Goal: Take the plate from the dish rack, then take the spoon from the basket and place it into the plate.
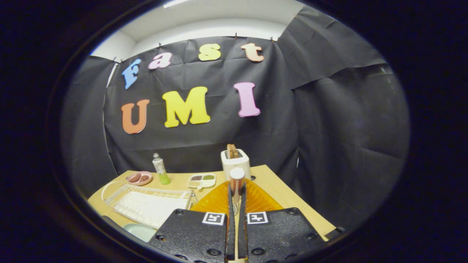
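Observation:
My gripper (236,188) is shut on the spoon (237,178), whose orange-and-white striped handle with a white end sticks up from between the two fingers. Right under the fingers lies the ribbed orange basket (260,200). The clear and white dish rack (146,204) stands to the left of the basket. A pale green plate (140,231) lies on the table in front of the rack, partly hidden by the gripper body.
A white toaster (235,162) with bread in it stands beyond the basket at the table's far edge. Left of it are a small divided tray (202,180), a green-bottomed bottle (160,168) and a pink dish (139,178). The wooden table (289,199) ends close on the right.

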The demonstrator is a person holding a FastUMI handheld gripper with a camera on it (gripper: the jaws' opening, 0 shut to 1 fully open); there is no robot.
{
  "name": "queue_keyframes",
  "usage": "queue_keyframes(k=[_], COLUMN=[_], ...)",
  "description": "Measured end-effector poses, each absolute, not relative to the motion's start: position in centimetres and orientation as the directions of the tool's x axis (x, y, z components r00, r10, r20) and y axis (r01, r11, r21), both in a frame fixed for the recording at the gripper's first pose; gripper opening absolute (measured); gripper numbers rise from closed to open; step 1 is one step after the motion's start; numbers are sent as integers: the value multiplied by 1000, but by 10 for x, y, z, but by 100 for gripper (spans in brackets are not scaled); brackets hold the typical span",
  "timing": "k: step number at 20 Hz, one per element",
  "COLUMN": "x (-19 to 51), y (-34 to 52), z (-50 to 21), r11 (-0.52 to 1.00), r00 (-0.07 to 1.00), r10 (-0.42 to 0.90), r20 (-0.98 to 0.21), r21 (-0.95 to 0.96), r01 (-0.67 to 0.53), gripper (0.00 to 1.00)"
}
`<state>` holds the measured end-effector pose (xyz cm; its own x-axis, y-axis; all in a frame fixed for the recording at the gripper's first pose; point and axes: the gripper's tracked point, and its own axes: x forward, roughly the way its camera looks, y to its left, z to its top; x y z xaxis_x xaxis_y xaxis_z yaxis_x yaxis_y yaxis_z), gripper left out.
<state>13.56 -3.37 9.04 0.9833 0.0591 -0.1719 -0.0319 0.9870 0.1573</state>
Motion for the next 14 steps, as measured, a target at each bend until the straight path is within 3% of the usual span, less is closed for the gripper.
queue_keyframes(k=[14], x=[22], y=[167], z=[50], r11=[940], r00=[917], r10=[341], r20=[-205], r21=[94], r01=[-328], gripper=[8])
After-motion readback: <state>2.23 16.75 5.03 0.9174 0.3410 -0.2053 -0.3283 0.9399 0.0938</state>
